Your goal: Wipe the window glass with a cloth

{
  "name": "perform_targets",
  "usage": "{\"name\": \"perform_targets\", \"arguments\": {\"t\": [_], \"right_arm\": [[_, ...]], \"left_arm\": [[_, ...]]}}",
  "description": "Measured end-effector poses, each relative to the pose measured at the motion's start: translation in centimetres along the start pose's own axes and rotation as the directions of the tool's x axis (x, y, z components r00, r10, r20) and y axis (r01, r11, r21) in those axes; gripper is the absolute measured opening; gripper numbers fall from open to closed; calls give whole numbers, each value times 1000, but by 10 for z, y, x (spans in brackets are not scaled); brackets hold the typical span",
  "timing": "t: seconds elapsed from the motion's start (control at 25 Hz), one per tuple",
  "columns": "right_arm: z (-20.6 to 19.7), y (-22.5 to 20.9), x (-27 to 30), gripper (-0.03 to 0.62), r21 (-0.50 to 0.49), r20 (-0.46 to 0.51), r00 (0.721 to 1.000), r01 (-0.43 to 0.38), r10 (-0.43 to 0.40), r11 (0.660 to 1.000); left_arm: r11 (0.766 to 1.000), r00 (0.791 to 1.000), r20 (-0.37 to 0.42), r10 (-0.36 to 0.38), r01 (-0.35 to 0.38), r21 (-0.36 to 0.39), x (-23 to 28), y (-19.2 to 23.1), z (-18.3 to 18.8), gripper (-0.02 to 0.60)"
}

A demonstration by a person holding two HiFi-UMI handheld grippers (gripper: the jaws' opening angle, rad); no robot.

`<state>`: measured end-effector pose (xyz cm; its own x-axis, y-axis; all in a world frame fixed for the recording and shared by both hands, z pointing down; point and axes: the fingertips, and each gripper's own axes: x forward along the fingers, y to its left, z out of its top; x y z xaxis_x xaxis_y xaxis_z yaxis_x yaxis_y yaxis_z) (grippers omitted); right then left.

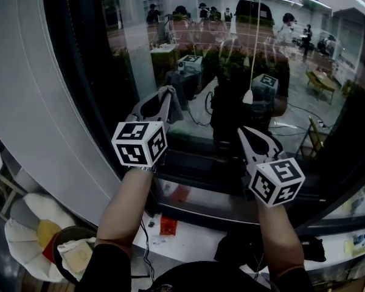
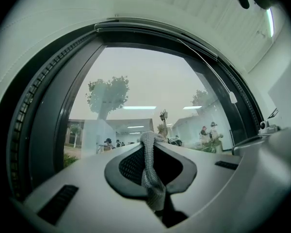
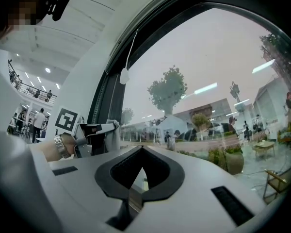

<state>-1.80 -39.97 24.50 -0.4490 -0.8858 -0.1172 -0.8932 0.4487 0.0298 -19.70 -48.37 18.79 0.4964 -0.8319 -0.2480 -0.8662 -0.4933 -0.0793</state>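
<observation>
The left gripper (image 1: pixel 166 95), jaws clamped on a grey knitted cloth (image 2: pixel 149 171), seems to press it against the large window glass (image 1: pixel 328 102) near its dark left frame (image 1: pixel 73 72). The right gripper (image 1: pixel 243 131), jaws together, holds nothing.

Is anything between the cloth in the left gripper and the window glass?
Nothing visible: the cloth, clamped in the left gripper, faces bare window glass. The pull cord hangs further right, aside.

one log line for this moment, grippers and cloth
left gripper: shut on cloth | right gripper: shut, empty | cloth near window glass, contact unclear
</observation>
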Motion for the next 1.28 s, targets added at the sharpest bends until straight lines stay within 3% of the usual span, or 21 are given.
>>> {"name": "perform_targets", "arguments": {"t": [0.36,0.72,1.12,1.28], "right_arm": [[7,-15,-21,26,-10,10,999,42,-42,999],[4,-4,-22,26,-16,18,998,65,-65,998],[19,-62,-83,26,7,31,994,105,-105,994],[20,-71,-95,26,6,28,991,130,-130,992]], "left_arm": [[999,998,58,-24,23,24,19,-21,35,34],[998,997,65,-43,40,39,14,-21,27,34],[994,992,69,-101,98,44,38,-115,43,34],[991,989,73,-129,127,38,42,-133,43,34]]}}
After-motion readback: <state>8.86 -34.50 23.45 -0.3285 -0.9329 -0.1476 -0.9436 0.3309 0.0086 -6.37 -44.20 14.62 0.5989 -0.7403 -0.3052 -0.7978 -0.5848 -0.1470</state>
